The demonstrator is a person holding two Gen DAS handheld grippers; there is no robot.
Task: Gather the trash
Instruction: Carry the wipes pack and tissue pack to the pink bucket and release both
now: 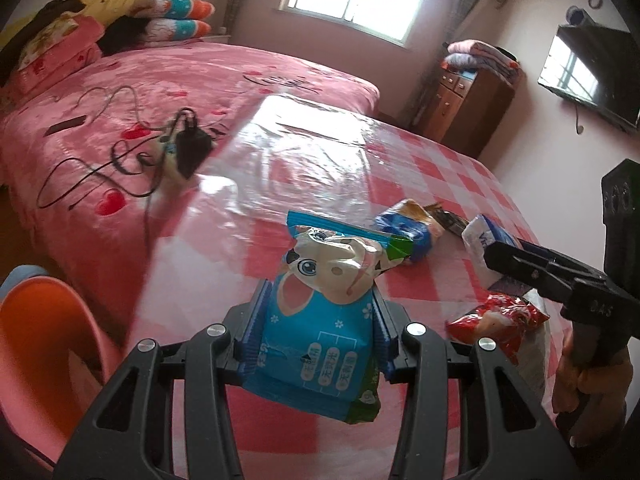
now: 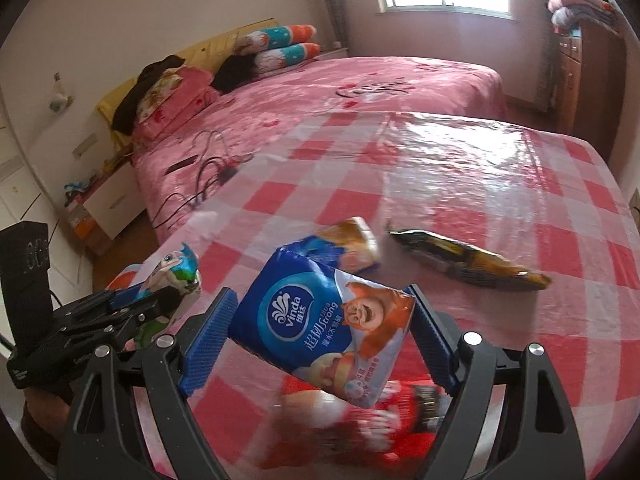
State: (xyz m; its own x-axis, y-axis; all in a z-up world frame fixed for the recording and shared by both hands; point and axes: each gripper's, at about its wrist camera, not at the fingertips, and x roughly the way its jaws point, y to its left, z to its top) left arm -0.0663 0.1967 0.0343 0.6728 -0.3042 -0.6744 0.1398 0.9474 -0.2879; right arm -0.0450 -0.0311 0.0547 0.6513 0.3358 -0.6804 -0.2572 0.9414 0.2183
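Observation:
My left gripper [image 1: 318, 312] is shut on a blue cartoon-cow wrapper [image 1: 320, 320] and holds it above the checked table [image 1: 420, 168]. It also shows at the left of the right wrist view [image 2: 160, 300]. My right gripper [image 2: 320, 320] is shut on a blue Vinda tissue pack [image 2: 324, 320], lifted over the table; it shows in the left wrist view [image 1: 500, 256]. A red wrapper [image 2: 360, 420] lies below the tissue pack, also seen in the left view [image 1: 496, 320]. A blue-orange snack bag [image 2: 344, 244] and a dark yellow wrapper [image 2: 464, 260] lie further on.
A pink bed [image 1: 140, 92] with cables and a charger [image 1: 188, 144] lies beyond the table. An orange chair [image 1: 44, 352] stands at the left. A wooden cabinet [image 1: 464, 104] and a wall TV [image 1: 588, 76] are at the right.

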